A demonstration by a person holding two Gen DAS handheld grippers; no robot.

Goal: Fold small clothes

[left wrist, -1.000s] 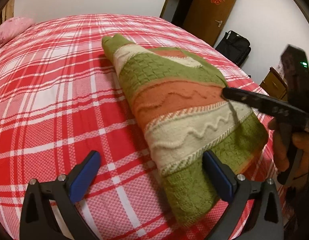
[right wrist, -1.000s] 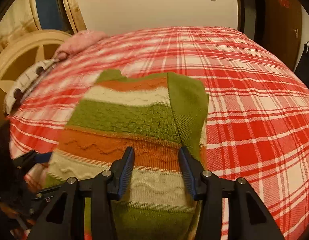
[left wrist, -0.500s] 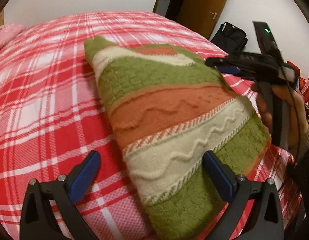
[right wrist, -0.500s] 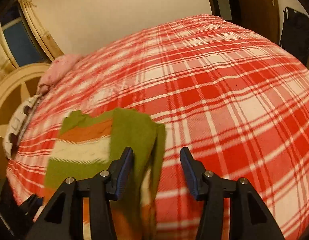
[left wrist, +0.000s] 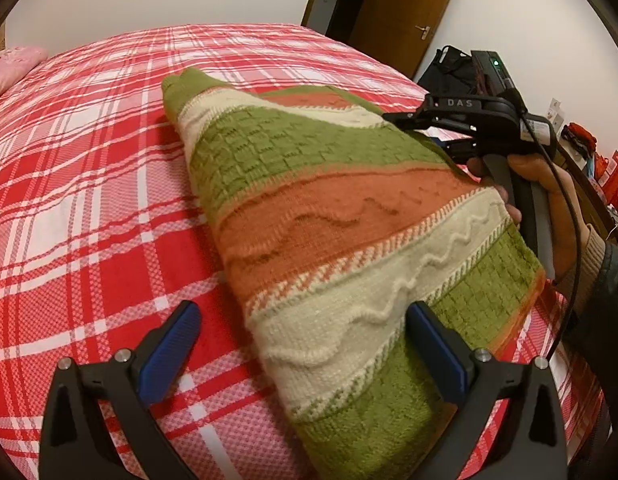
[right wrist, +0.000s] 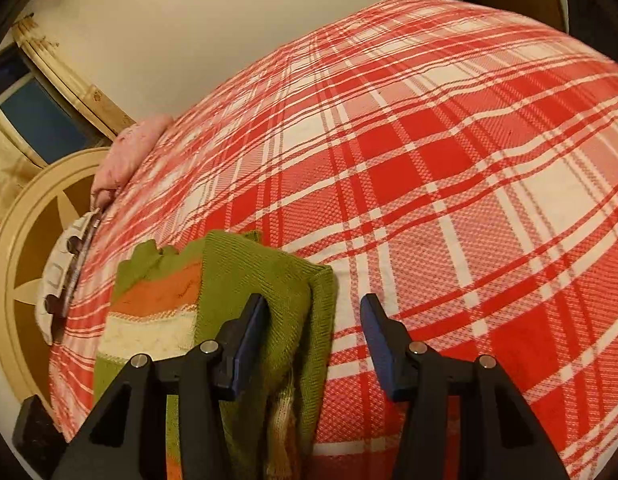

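A knitted sweater (left wrist: pixel 329 216) with green, orange and cream stripes lies folded on the red plaid bed (left wrist: pixel 89 200). My left gripper (left wrist: pixel 303 316) stands wide open over its near end, the right finger above the knit and the left finger above the bedspread. A hand holds my right gripper (left wrist: pixel 413 128) at the sweater's far right edge. In the right wrist view, the right gripper (right wrist: pixel 312 304) is open. Its left finger sits over the green folded edge of the sweater (right wrist: pixel 261 280), and its right finger is over bare bedspread (right wrist: pixel 449 160). Neither gripper grips the cloth.
A pink pillow (left wrist: pixel 13 68) lies at the bed's far left corner, next to a round wooden headboard (right wrist: pixel 29 240). A brown door (left wrist: pixel 409 12) and a black bag (left wrist: pixel 449 68) stand beyond the bed's right side.
My right gripper has swung sideways off the sweater's middle to its right edge and rolled. The sweater now sits low and left in its view. The left gripper has hardly moved.
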